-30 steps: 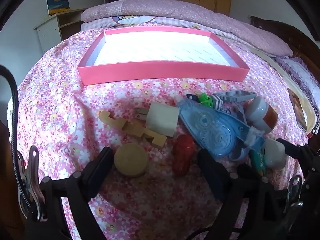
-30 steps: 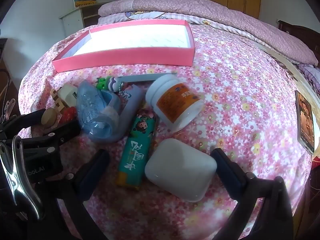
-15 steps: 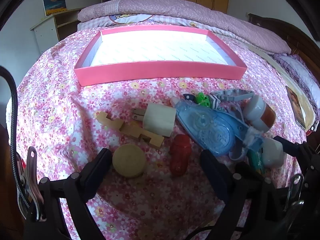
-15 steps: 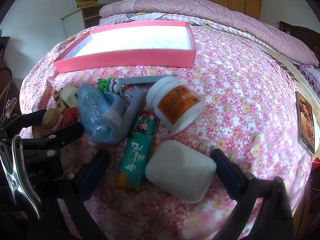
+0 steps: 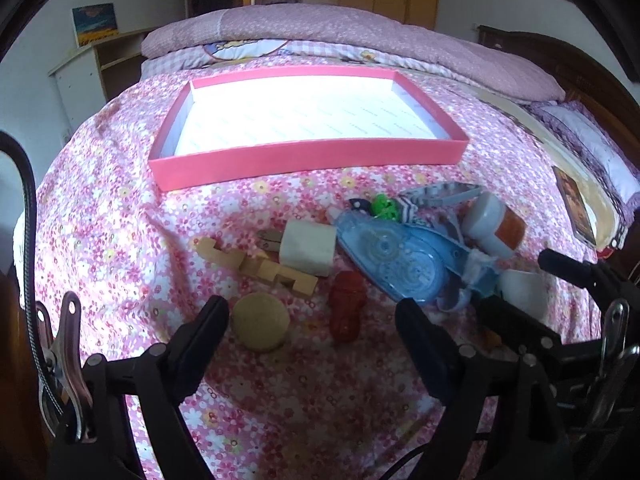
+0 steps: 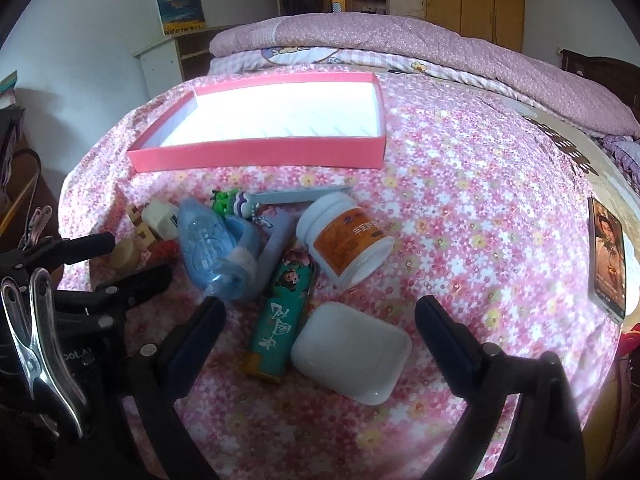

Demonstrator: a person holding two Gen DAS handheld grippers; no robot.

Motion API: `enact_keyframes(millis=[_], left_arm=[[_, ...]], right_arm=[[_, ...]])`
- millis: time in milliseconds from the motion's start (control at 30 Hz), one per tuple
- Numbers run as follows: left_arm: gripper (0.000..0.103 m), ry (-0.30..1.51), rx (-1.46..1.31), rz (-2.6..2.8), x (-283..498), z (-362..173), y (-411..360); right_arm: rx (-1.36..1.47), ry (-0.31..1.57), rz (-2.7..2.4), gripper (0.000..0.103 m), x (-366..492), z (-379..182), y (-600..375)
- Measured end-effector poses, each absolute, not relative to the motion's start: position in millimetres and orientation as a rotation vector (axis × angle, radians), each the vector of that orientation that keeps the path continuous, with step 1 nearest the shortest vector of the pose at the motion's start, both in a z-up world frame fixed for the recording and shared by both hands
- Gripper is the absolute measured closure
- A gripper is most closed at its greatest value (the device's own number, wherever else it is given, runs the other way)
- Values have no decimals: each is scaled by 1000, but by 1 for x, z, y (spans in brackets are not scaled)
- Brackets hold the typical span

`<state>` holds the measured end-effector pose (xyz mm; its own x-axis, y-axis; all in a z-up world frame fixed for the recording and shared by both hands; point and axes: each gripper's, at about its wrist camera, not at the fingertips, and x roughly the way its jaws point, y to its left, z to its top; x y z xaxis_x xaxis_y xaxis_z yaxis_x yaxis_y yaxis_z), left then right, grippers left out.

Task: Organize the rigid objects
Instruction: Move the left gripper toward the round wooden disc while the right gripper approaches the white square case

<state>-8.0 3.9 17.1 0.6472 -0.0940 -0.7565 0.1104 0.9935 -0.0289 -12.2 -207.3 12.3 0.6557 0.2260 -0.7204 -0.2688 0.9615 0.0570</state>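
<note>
A shallow pink tray (image 5: 304,158) (image 6: 256,156) with a white floor lies far on the flowered bedspread. Near me lies a cluster of small objects. My left gripper (image 5: 312,324) is open, with a round wooden disc (image 5: 261,322) and a red toy (image 5: 347,305) between its fingers. Beyond them lie a wooden puzzle piece (image 5: 256,264), a white plug (image 5: 307,247) and a blue tape dispenser (image 5: 394,254) (image 6: 210,246). My right gripper (image 6: 320,328) is open around a white case (image 6: 352,358) and a green lighter (image 6: 280,320). A white orange-labelled jar (image 6: 346,240) lies on its side.
A green-headed toy on a grey strap (image 6: 256,200) lies behind the dispenser. A phone or photo card (image 6: 606,256) lies at the bed's right edge. A folded purple quilt (image 5: 340,36) and a white shelf unit (image 5: 88,68) stand beyond the tray.
Both grippers have drawn back a little from the cluster. Nothing was picked up or shifted.
</note>
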Motion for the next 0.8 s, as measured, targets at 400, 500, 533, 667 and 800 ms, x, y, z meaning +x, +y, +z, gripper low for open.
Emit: enact_keyframes(millis=[400,500,533,667,800], left_arm=[[15,850,-33,-94,-15,24,26],[15,845,-35,-93,-17,26,28],[15,843,-35,-95,-17,26,28],[15,841,-29,-99,-19,27,28],[15,838,-17,-105,-21,27,27]], right_arm=[[-1,823,323,6,-16,14,-220],[6,832,327,9,-16,13,-223],[8,836,329,9,-16,13,-224],[11,836,328,9,-18,13,-227],[11,833,326,9,-20,14,-230]])
